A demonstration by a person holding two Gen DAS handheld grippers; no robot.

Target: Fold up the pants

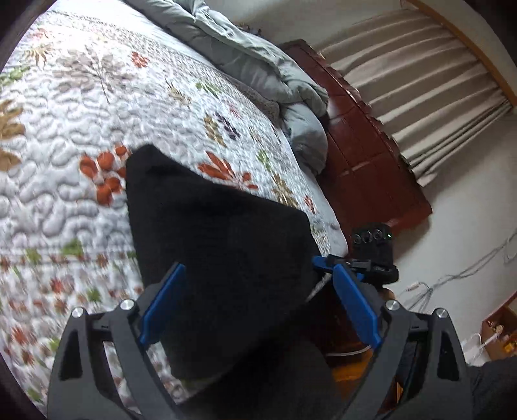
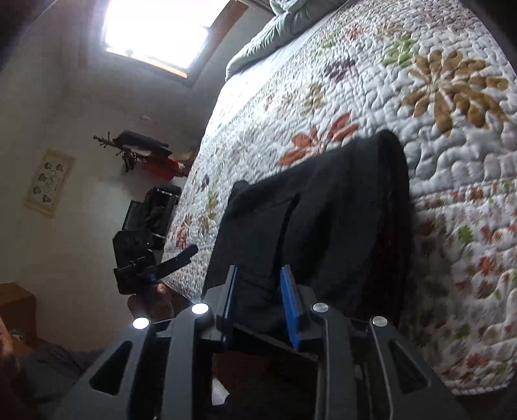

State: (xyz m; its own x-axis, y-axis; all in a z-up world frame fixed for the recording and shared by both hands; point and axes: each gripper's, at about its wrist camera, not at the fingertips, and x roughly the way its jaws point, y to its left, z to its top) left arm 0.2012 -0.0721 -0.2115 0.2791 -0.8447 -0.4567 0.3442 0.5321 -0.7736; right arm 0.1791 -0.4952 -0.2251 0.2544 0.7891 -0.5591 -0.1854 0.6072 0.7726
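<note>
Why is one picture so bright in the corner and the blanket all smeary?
Right wrist view: the window is blown out white, leaving the black pants dark. Left wrist view: the quilt smears with motion blur at lower left; the fisheye bends the curtain.

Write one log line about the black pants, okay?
task: fold pants | black fleece pants: folded on floral quilt | left gripper: open, astride pants | right gripper: shut on pants

Black pants (image 1: 213,245), seemingly folded, on bed edge

One pair of black fleece pants (image 1: 210,245), one white quilted floral bedspread (image 1: 80,135), one rumpled grey duvet (image 1: 258,64), and two blue-fingered claws: left claw (image 1: 258,303), right claw (image 2: 260,303).
</note>
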